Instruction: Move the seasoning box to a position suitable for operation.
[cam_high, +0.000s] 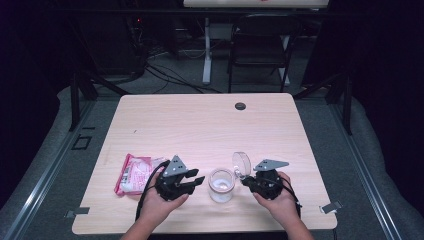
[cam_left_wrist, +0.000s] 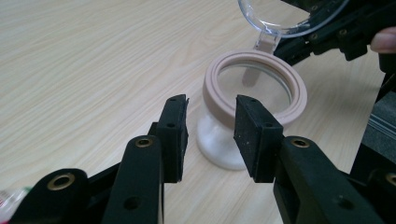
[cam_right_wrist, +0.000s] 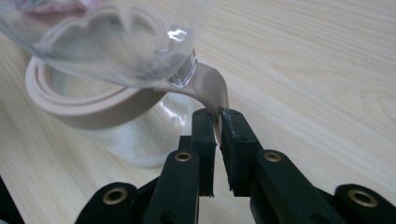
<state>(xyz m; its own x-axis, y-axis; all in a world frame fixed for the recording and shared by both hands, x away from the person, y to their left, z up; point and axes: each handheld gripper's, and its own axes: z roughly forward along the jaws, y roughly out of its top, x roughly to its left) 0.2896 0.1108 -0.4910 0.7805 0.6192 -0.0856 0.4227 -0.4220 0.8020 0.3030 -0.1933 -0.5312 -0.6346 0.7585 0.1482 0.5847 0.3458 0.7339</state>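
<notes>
Clear jar (cam_high: 221, 184) with a beige rim, upright on the table (cam_high: 200, 125) near its front edge, between the two hands. White stuff low inside, seen through the wall in the left gripper view (cam_left_wrist: 254, 105). Mouth uncovered; clear round lid (cam_high: 242, 162) tipped up and back on a beige strap at the jar's right side, standing nearly on edge above the rim.

Right gripper (cam_high: 246, 178) just right of the jar, jaws pinched on that beige strap (cam_right_wrist: 215, 100), nearly together with only the thin strap between the pads. Lid (cam_right_wrist: 100, 39) seen close and tilted over the rim in the right gripper view, jar (cam_right_wrist: 116, 116) beneath it.

Left gripper (cam_high: 201, 178) just left of the jar, pointing at it, held in the left hand (cam_high: 159, 205). Jaws partly open, nothing between the pads (cam_left_wrist: 173, 135), tips close in front of the jar's side and apart from it. Right hand (cam_high: 277, 202) behind its gripper near the table's front edge.

Pink and white packet (cam_high: 134, 173) flat on the table, just left of the left gripper. Small dark round grommet (cam_high: 240, 106) near the table's far edge. Folding chair (cam_high: 260, 45) on the floor beyond the table.
</notes>
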